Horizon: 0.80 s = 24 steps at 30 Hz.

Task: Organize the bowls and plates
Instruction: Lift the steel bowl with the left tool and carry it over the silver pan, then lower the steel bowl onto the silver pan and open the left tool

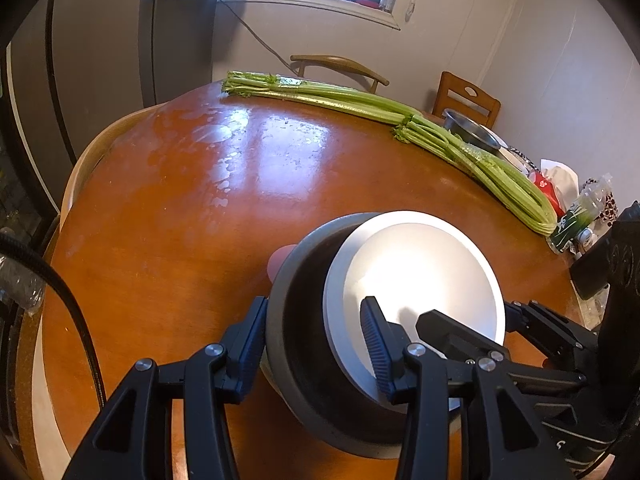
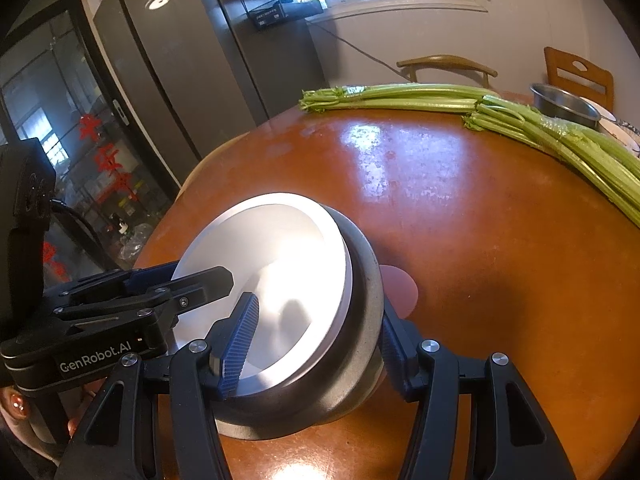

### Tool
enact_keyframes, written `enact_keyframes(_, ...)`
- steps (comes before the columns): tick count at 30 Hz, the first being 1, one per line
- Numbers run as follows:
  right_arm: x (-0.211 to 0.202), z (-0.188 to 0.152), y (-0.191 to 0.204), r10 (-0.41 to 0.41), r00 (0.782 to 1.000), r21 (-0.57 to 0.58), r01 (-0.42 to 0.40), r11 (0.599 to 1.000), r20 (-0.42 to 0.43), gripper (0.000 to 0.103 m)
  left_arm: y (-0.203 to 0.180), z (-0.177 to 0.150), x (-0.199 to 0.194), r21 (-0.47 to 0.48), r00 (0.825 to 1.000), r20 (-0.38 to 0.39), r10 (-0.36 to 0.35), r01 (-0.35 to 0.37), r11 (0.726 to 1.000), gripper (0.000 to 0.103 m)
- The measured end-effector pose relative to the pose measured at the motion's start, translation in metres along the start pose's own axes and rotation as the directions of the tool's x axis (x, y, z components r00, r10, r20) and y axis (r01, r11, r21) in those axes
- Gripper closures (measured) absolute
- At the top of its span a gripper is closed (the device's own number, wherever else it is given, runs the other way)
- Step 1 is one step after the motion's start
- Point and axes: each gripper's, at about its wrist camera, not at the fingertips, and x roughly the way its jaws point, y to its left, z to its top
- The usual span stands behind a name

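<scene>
A white plate [image 1: 420, 276] sits tilted inside a dark grey bowl [image 1: 304, 320] on the round wooden table [image 1: 180, 200]. A pink dish [image 1: 280, 260] shows partly under the bowl. My left gripper [image 1: 316, 344] straddles the bowl's near wall, one finger outside and one finger on the white plate. My right gripper [image 2: 320, 344] grips the same stack from the other side, one finger on the white plate [image 2: 272, 264], one finger outside the grey bowl [image 2: 360, 320]. Each gripper is also seen in the other's view.
Two bundles of celery [image 1: 360, 108] lie along the table's far edge. A steel bowl [image 1: 472, 128] and packets [image 1: 576, 208] stand at the far right. Wooden chairs [image 1: 340, 66] are behind the table. A dark fridge [image 2: 180, 60] stands to the left.
</scene>
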Motion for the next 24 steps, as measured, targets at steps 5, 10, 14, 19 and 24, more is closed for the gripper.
enact_keyframes(5, 0.0, 0.001, 0.001, -0.006, 1.0, -0.001, 0.006, 1.0, 0.003, 0.043, 0.0, 0.0, 0.001, 0.002, 1.0, 0.004, 0.001, -0.001, 1.0, 0.056)
enact_keyframes(10, -0.001, 0.001, 0.001, -0.034, 0.999, -0.004, 0.034, 0.999, 0.009, 0.042, 0.0, 0.0, 0.001, 0.01, 1.0, 0.024, 0.008, -0.008, 1.0, 0.056)
enact_keyframes(14, -0.009, 0.002, 0.007, -0.097, 0.993, -0.047, 0.1, 0.994, 0.062, 0.04, 0.001, 0.002, -0.005, 0.009, 0.997, 0.066, 0.025, -0.026, 1.0, 0.056)
enact_keyframes(19, -0.019, 0.002, 0.013, -0.108, 0.989, -0.072, 0.115, 0.991, 0.099, 0.037, 0.005, 0.003, -0.016, -0.005, 0.993, 0.107, 0.048, -0.048, 0.999, 0.055)
enact_keyframes(24, -0.033, -0.002, 0.016, -0.117, 0.983, -0.079, 0.129, 0.989, 0.139, 0.037, 0.005, -0.002, -0.037, -0.026, 0.98, 0.171, 0.1, -0.097, 0.995, 0.055)
